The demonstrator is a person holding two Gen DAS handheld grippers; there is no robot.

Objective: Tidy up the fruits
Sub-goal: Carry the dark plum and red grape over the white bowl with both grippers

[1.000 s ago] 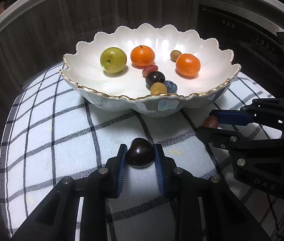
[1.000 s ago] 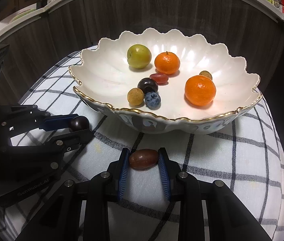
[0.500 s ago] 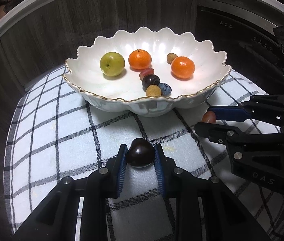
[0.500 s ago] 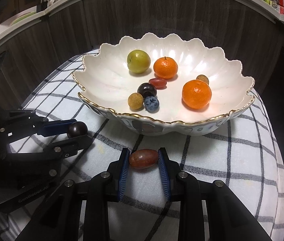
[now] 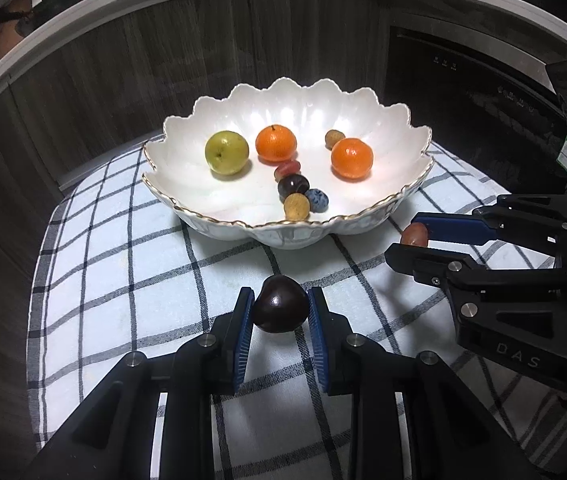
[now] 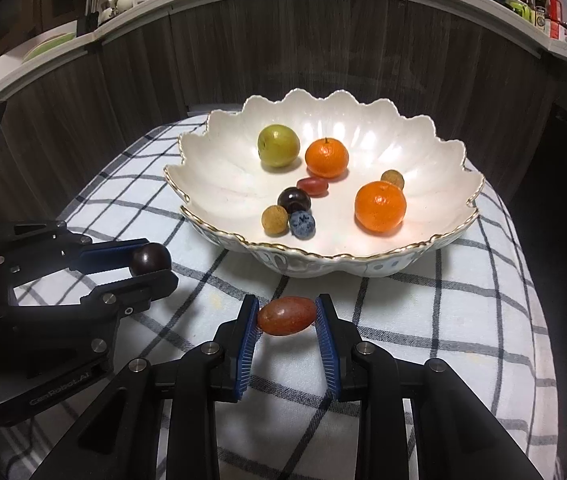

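My left gripper (image 5: 281, 312) is shut on a dark cherry (image 5: 281, 309) and holds it above the checked cloth, in front of the white scalloped bowl (image 5: 363, 224). My right gripper (image 6: 287, 316) is shut on a red oval grape (image 6: 287, 315), also short of the bowl (image 6: 363, 266). In the bowl lie a green plum (image 5: 226, 152), two tangerines (image 5: 275, 143) (image 5: 351, 157), a red grape, a dark cherry, a blueberry (image 5: 317, 200) and two small tan fruits. Each gripper shows in the other's view: the right one (image 5: 413, 240) and the left one (image 6: 151, 261).
The bowl stands on a black-and-white checked cloth (image 5: 123, 272) over a small round table. Dark wood cabinet fronts (image 6: 323, 52) stand behind it, under a white counter edge. A black appliance (image 5: 463, 92) is at the right in the left wrist view.
Both grippers have drawn back and up from the bowl with their fruit still held. The bowl looks smaller and farther away.
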